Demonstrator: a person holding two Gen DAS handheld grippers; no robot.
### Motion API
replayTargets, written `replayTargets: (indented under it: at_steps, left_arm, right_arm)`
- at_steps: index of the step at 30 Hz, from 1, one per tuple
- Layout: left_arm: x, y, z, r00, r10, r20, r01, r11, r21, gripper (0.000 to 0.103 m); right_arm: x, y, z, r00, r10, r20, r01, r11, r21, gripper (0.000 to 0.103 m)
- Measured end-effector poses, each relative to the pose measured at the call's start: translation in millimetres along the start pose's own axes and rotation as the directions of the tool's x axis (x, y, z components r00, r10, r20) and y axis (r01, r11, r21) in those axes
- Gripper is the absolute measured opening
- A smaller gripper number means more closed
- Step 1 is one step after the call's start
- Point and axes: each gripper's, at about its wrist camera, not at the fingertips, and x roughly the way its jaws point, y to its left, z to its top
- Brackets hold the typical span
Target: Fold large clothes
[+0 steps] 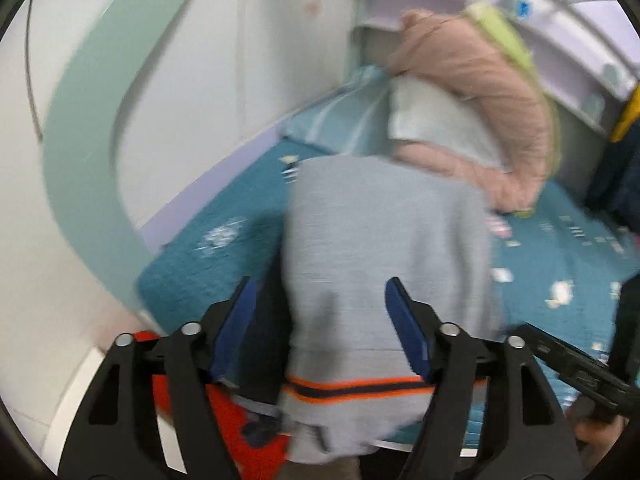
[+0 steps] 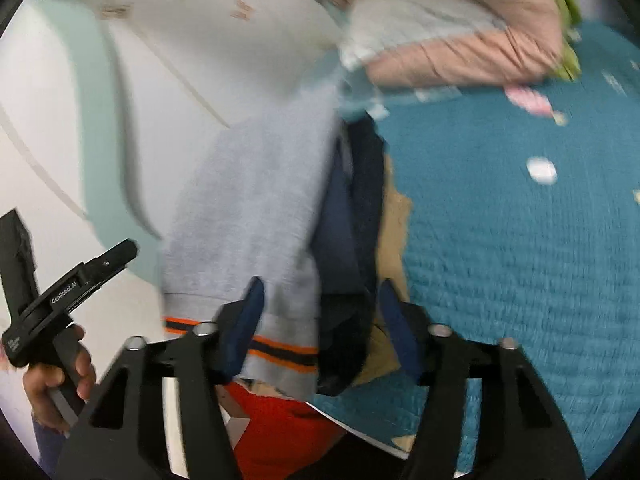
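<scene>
In the left wrist view the left gripper point(image 1: 320, 312) stands with its jaws spread wide at the bottom centre of the frame. The grey sweater point(image 1: 384, 248) lies between the blue pads point(image 1: 404, 320), but neither pad presses on it, so nothing is gripped. In the right wrist view the right gripper point(image 2: 320, 312) shows its jaws apart too, narrower, straddling the sweater's grey cloth point(image 2: 256, 208) and a dark navy layer point(image 2: 352, 216) beside it. The pads look clear of the fabric, though blur makes this less sure.

The sweater runs from the lower middle of both frames upward, its orange and navy striped hem point(image 1: 352, 390) nearest the cameras at the near edge of the bed point(image 1: 208, 248), which has a teal patterned cover. The folded shape, hem towards the person, suggests it was laid there so both hems are within reach for the next fold.

An orange garment point(image 2: 276, 428) shows below the hem, off the bed edge. A tan cloth point(image 2: 394, 232) peeks out right of the navy layer. At upper right lies a pile with a pink quilted jacket point(image 1: 488, 92) over something white, well apart from the sweater, likely set aside. A hand point(image 2: 60, 384) holding the other tool's handle shows at lower left of the right view.
</scene>
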Motion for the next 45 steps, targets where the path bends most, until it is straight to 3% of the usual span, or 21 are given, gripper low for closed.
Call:
replayTargets:
  at_steps: [3,6,9,10,11,17,20,22,24,28,31,34,36,41,45]
  left_arm:
    - [-0.2,-20.8,-10.0,0.994,-0.101,-0.032,0.102,0.995,0.022,0.072]
    - [28.5,-32.7,-26.1,0.991,-0.055,-0.118,0.063,0.996,0.063,0.072]
    - [58.8,-21.6,-39.2,0.985,-0.015,-0.173,0.019,1.000,0.021,0.072]
    - [69.2,-16.4,-40.9,0.980,-0.015,-0.200,0.013,1.000,-0.009,0.072]
    - [73.5,-13.8,-42.1,0.977,-0.020,-0.212,0.013,0.999,-0.033,0.072]
    - [77.8,-21.8,-36.9,0.975,0.000,-0.220,-0.002,1.000,-0.010,0.072]
    - [62.9,-26.9,-35.3,0.981,0.000,-0.196,-0.006,1.000,-0.030,0.072]
    - [46.0,-31.4,-34.5,0.986,0.040,-0.159,-0.044,0.999,-0.021,0.084]
    - [24.4,-38.1,-33.7,0.991,0.075,-0.107,-0.076,0.997,-0.009,0.087]
    - [-19.5,-53.2,-35.1,0.990,0.124,-0.061,-0.125,0.992,-0.006,0.092]
    - [-57.7,-68.4,-41.3,0.984,0.178,-0.023,-0.179,0.983,-0.029,0.094]
    - [-98.1,-89.7,-50.9,0.989,0.147,0.010,-0.146,0.988,-0.059,0.095]
    - [-123.2,-103.0,-57.5,0.989,0.142,0.040,-0.139,0.988,-0.070,0.095]
    - [-180.9,-144.9,-65.8,0.989,0.094,0.110,-0.089,0.994,-0.058,0.098]
    - [-222.8,-180.4,-73.1,0.985,0.067,0.159,-0.067,0.998,-0.005,0.098]
  right_arm:
    - [-2.7,13.7,-3.5,0.997,0.080,-0.021,-0.081,0.995,-0.056,0.017]
    - [21.6,22.2,0.0,0.986,0.127,-0.112,-0.136,0.987,-0.079,0.015]
    - [55.5,10.7,-4.4,0.981,-0.007,-0.192,-0.010,0.996,-0.088,0.011]
    - [62.7,3.5,-5.8,0.978,-0.014,-0.208,0.001,0.998,-0.063,0.002]
    - [67.6,-1.4,-6.2,0.975,-0.012,-0.221,0.002,0.999,-0.044,0.000]
    - [72.9,-2.2,-3.3,0.971,-0.016,-0.239,0.009,0.999,-0.032,0.000]
    - [48.5,6.9,-1.2,0.976,0.016,-0.216,-0.024,0.999,-0.033,0.007]
    - [32.4,10.9,-1.6,0.980,0.005,-0.200,-0.017,0.998,-0.055,0.011]
    - [14.5,15.8,-4.5,0.981,-0.008,-0.192,-0.007,0.997,-0.077,0.017]
    - [-28.4,29.0,-10.0,0.975,-0.129,-0.180,0.099,0.981,-0.169,0.058]
    - [-66.3,28.4,-13.3,0.970,-0.189,-0.150,0.159,0.968,-0.193,0.069]
    - [-115.3,27.0,-18.8,0.966,-0.243,-0.090,0.222,0.955,-0.197,0.074]
    - [-142.7,28.5,-21.5,0.957,-0.284,-0.052,0.267,0.939,-0.218,0.086]
    - [-222.1,41.0,-34.0,0.945,-0.320,0.067,0.326,0.908,-0.262,0.091]
    - [-276.8,49.5,-44.1,0.944,-0.288,0.160,0.321,0.912,-0.255,0.093]
